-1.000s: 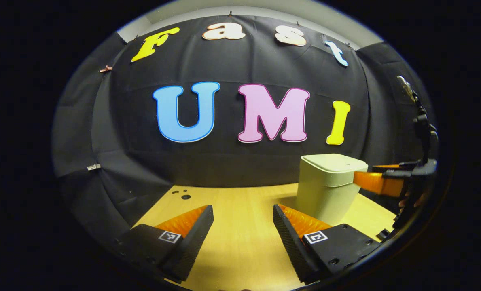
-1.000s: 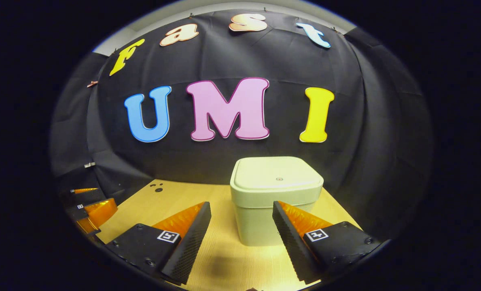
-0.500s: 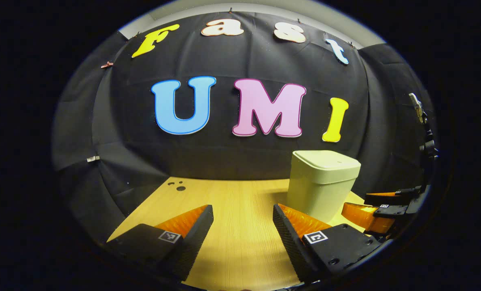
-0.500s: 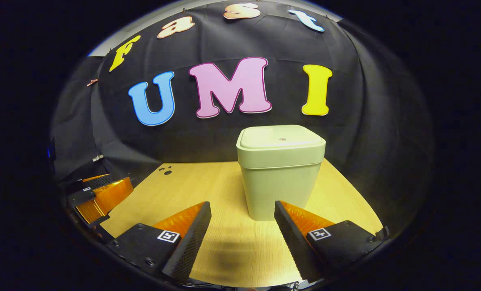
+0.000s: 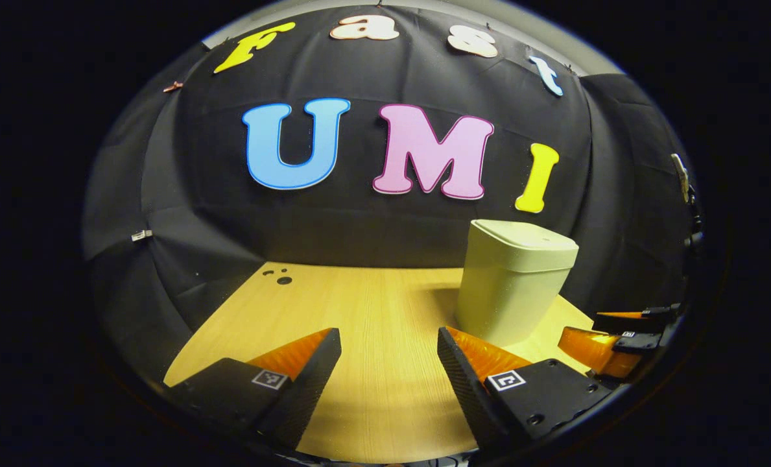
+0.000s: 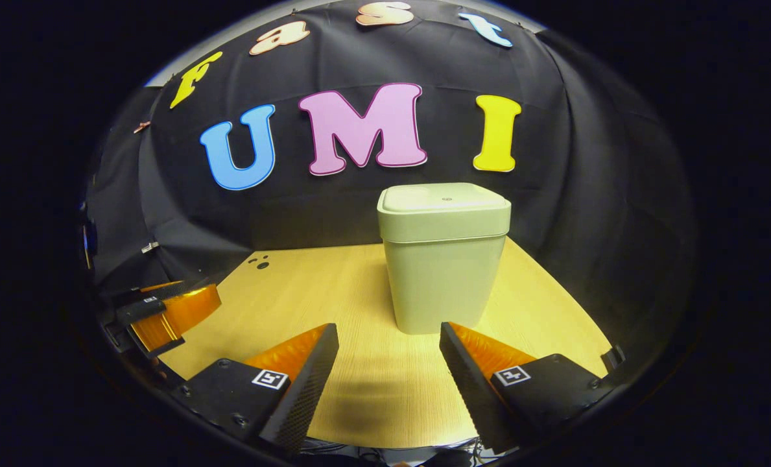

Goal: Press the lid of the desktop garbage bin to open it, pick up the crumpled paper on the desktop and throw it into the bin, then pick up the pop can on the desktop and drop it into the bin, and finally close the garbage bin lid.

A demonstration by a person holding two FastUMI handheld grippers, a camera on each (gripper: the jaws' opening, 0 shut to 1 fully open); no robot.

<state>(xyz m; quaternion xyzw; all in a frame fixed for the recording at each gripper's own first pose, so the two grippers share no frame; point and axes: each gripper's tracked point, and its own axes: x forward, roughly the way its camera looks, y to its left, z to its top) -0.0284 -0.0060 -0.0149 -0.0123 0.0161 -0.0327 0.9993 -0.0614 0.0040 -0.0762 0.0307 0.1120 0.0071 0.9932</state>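
One wooden table (image 6: 333, 292) takes up the floor of the booth, its pale top running back to the black cloth wall (image 6: 593, 194). On it stands the garbage bin (image 6: 443, 259), upright, with its lid (image 6: 443, 198) lying flat and shut; in the right gripper view it sits straight ahead, beyond the fingertips and apart from them, and in the left gripper view the same garbage bin (image 5: 511, 285) stands off to the right side of the table, near the back wall. The right gripper (image 6: 388, 383) hangs low over the table's near edge with its fingers spread wide and nothing between them. The left gripper (image 5: 388, 386) is likewise spread, empty, above bare wood. Each tool also appears in the other's picture: the left gripper (image 6: 165, 311) at the left rim, the right gripper (image 5: 609, 340) at the lower right rim just beside the bin, though both sit so far into the distorted edge that their jaws are hard to judge there. Near the table's far left corner lie a few small dark holes (image 5: 280, 277).
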